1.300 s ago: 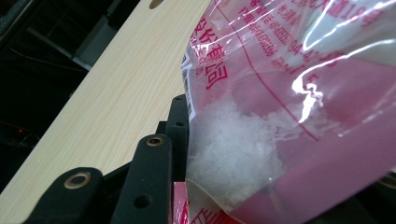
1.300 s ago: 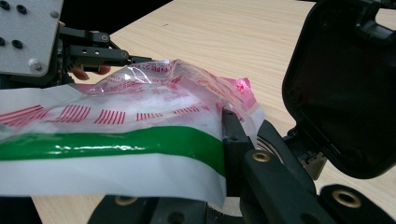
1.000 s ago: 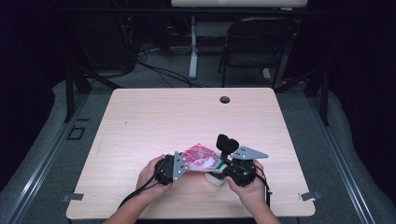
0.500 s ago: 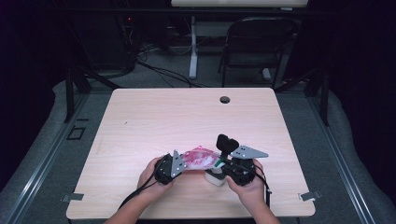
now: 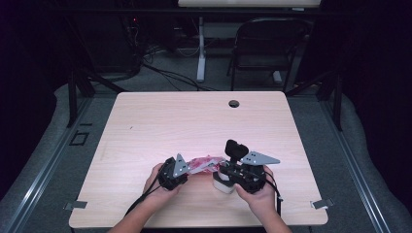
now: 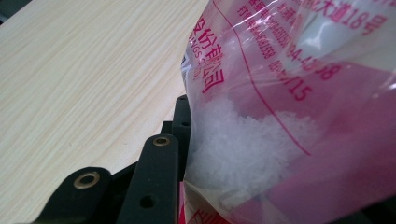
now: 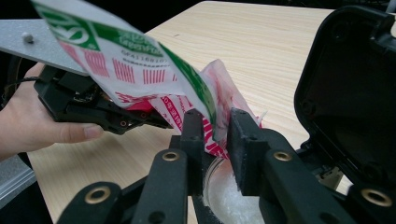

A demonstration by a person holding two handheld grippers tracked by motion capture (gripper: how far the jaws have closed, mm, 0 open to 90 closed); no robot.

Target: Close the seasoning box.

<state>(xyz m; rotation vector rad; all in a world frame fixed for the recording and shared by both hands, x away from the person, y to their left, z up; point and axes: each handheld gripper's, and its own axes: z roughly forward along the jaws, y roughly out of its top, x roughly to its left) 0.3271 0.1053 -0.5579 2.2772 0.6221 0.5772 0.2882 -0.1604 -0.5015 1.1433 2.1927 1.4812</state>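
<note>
High view – left tool (image 5: 187, 170), right tool (image 5: 219, 171), both gripping bag (image 5: 204, 163).

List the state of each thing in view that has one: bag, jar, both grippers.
Plastic bag: held off the table between both grippers, tilted, white granules inside.
Jar: open, below the bag, white granules in it.
Left gripper: shut on the bag's end.
Right gripper: fingers pinching the bag's edge.

Clear pink-printed bag (image 6: 299, 93) of white granules (image 6: 243, 140) lying against the black jaws, pale wood surface (image 6: 84, 84) stretching beyond
</note>
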